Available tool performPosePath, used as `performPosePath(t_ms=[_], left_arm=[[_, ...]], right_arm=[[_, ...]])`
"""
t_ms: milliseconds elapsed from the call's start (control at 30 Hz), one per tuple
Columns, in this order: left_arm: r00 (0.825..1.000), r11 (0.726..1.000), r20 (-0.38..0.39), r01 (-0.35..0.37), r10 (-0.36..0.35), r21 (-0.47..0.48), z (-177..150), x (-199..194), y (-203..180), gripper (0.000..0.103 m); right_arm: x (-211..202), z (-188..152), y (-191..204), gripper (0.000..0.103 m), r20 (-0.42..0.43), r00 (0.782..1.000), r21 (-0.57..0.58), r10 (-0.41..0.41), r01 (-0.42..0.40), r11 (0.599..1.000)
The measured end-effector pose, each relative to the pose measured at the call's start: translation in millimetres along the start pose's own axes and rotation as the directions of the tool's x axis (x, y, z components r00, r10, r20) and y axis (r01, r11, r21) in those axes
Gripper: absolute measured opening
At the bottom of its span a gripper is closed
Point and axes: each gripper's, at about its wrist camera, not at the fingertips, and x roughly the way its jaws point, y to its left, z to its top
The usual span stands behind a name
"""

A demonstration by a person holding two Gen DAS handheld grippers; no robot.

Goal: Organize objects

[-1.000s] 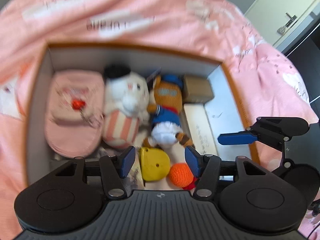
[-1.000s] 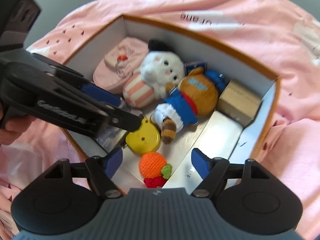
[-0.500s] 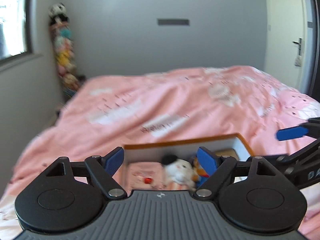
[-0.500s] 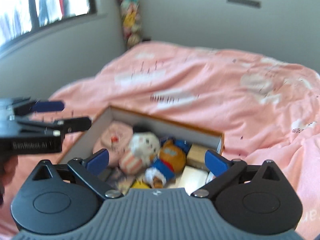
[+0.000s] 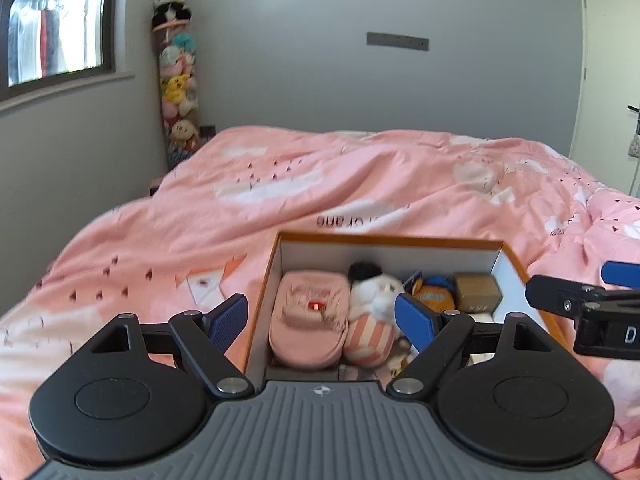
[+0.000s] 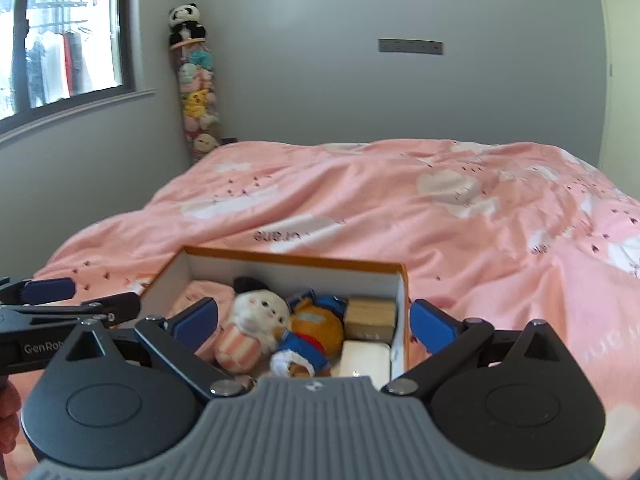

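Left wrist view: an open box [image 5: 516, 258] with an orange rim and white inner walls sits on a bed covered by a pink quilt [image 5: 360, 176], and it is packed with soft things. Along the far wall, from left to right, lie a pink pouch [image 5: 310, 322] with a small red spot on its front, a white plush [image 5: 374, 312] with a dark cap and a pink-and-white striped body, an orange plush in blue clothes [image 5: 434, 298], and a small brown cardboard box [image 5: 478, 292]; the plush toys are touching one another. In the right wrist view a flat white box [image 6: 366, 358] lies just in front of the brown one, against the right wall. The left gripper [image 5: 320, 318] hangs above the box's near left corner, tilted gently downward, its blue pads spread wide with nothing between them. The right gripper [image 6: 314, 320] hovers over the near edge of the box at a similar tilt, jaws likewise spread wide and empty. Each gripper shows at the edge of the other's view, side by side and apart.
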Motion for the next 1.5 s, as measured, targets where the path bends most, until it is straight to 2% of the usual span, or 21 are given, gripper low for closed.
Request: performPosePath(t_ms=[300, 533, 833, 1233, 1500], left_arm=[[0.999, 1.0, -0.043, -0.001, 0.0, -0.005, -23.3, 15.3, -0.1, 0.097], [1.0, 1.0, -0.026, -0.005, 0.004, -0.012, -32.6, 21.8, 1.4, 0.097], [0.998, 1.0, -0.068, 0.006, -0.006, 0.008, -45.2, 34.8, -5.1, 0.097], [0.996, 0.998, -0.089, -0.025, 0.03, 0.058, -52.2, 42.4, -9.1, 0.097], [0.995, 0.998, -0.1, -0.019, 0.026, 0.065, -52.9, 44.3, -9.4, 0.097]], right_arm=[[16.4, -29.8, 0.8, 0.102, -0.068, 0.996, 0.053, 0.054, -0.05, 0.997], [32.5, -48.6, -7.1, 0.102, -0.122, 0.989, 0.084, 0.084, -0.074, 0.994], [46.8, -64.4, -13.4, 0.102, -0.167, 0.984, 0.106, 0.062, -0.044, 0.993], [49.5, -72.1, -9.2, 0.102, -0.153, 0.988, 0.069, 0.026, -0.016, 0.997], [50.1, -74.0, -9.4, 0.102, -0.154, 0.988, 0.067, 0.023, -0.013, 0.998]])
